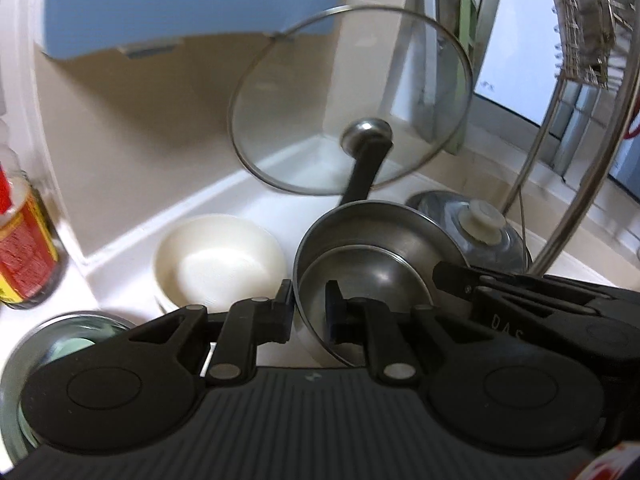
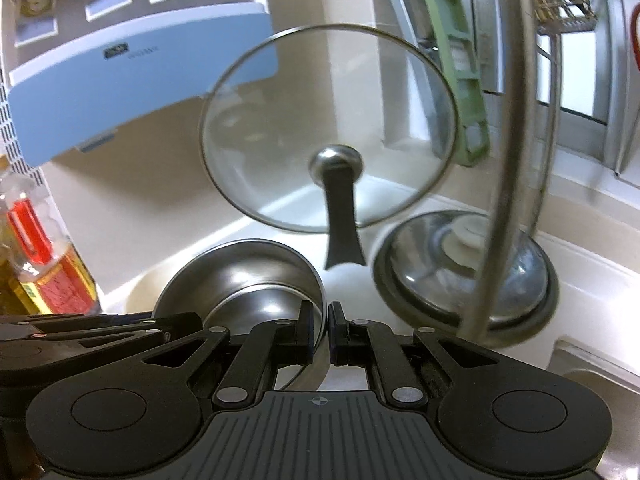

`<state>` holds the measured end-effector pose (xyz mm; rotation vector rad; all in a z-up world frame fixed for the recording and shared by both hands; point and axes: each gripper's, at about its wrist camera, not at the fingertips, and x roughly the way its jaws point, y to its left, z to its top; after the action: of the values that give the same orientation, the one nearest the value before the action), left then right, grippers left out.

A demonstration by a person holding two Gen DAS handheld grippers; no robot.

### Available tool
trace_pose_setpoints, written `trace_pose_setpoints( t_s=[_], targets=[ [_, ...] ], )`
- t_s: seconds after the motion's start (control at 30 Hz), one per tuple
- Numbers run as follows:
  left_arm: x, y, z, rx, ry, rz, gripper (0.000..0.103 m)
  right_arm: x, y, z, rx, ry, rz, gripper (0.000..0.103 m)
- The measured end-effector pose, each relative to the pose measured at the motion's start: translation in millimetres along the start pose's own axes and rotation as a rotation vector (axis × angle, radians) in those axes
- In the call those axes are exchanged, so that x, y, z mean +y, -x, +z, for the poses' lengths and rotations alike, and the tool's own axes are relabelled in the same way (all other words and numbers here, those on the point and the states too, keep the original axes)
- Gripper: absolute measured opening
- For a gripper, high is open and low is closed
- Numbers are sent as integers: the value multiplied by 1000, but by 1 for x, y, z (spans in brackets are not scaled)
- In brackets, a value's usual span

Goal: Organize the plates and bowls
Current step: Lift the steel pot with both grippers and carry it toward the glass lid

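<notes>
Both grippers clamp the rim of one round stainless steel bowl [image 1: 372,264]: left gripper [image 1: 310,312] on its left edge, right gripper [image 2: 320,334] on the opposite edge, probably a two-handed hold to keep it from tipping. The steel bowl hangs tilted over the white worktop [image 1: 132,252], just beside a white ceramic bowl [image 1: 218,260], likely its stacking spot. A clear glass lid [image 1: 352,100] with black handle leans upright in the corner, out of the way.
</notes>
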<state>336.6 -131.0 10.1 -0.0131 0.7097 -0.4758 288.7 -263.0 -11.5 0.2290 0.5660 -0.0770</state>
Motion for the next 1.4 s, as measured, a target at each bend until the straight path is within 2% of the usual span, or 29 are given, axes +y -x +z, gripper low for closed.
trace_pose_setpoints(
  t_s=[0.27, 0.6, 1.1, 1.4],
  targets=[
    [28, 14, 8, -27, 18, 49, 13, 31, -8, 12, -24, 26, 51, 7],
    [52, 11, 14, -32, 19, 78, 13, 52, -25, 18, -24, 45, 83, 7],
    [78, -22, 25, 7, 45, 115, 13, 55, -75, 31, 26, 24, 156, 7],
    [87, -35, 24, 33, 58, 119, 13, 56, -94, 28, 49, 28, 158, 7]
  ],
)
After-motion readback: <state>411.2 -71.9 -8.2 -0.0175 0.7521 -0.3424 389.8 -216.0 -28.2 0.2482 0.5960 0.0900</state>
